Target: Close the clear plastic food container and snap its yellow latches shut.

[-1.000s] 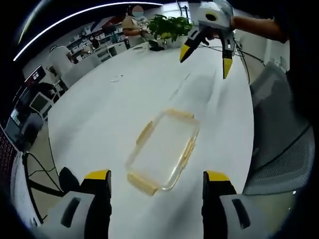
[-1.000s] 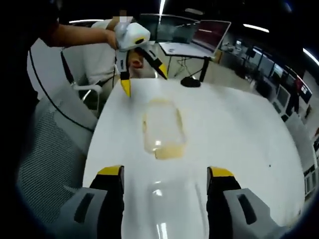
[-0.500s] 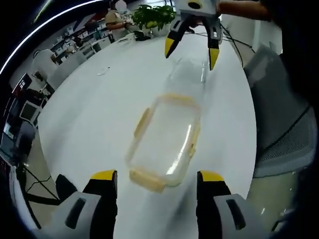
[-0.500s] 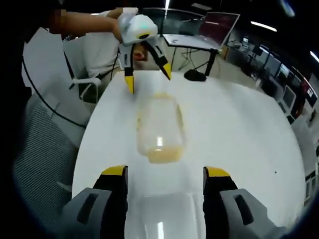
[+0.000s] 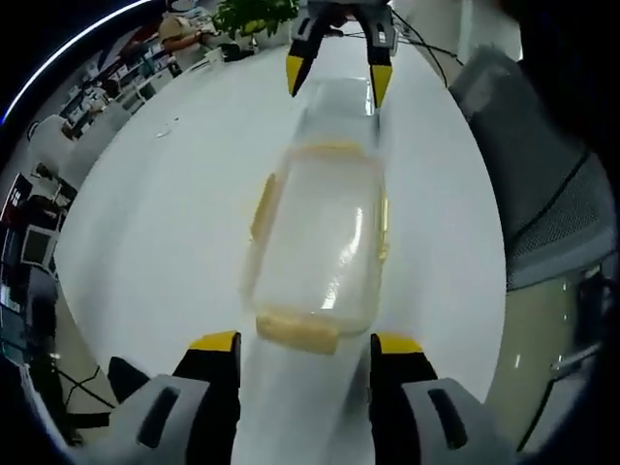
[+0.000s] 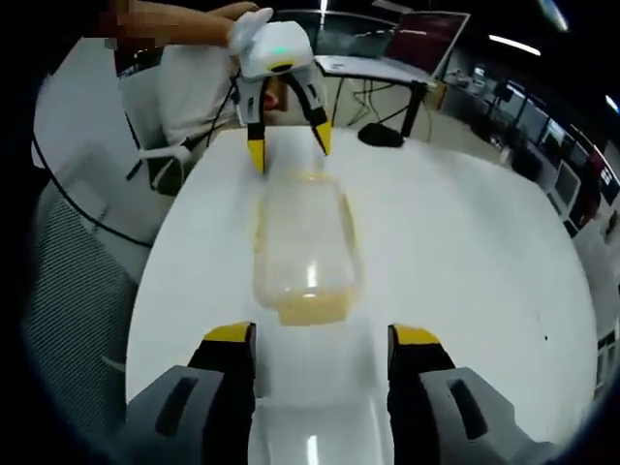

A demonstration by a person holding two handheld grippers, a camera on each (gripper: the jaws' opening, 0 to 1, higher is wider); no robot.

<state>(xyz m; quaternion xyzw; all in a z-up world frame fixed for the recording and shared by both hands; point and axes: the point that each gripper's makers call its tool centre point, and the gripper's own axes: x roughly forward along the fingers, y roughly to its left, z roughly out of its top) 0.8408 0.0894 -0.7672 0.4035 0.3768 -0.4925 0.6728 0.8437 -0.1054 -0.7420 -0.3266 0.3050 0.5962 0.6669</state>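
A clear plastic container with yellow latches lies lengthwise on the white table. One yellow latch sits at its near end, and others run along its sides. My left gripper is open, its jaws on either side of that near end. Across from it, my right gripper is open over the far end. In the right gripper view the container lies between my open right gripper and the open left gripper. I cannot tell whether the latches are snapped down.
A mesh office chair stands at the table's right edge. A green plant sits at the table's far end. In the right gripper view there are a chair, a black stand and monitors beyond the table.
Both grippers have closed in on the container from opposite ends. Each pair of open jaws now flanks one end. The container itself has stayed put.
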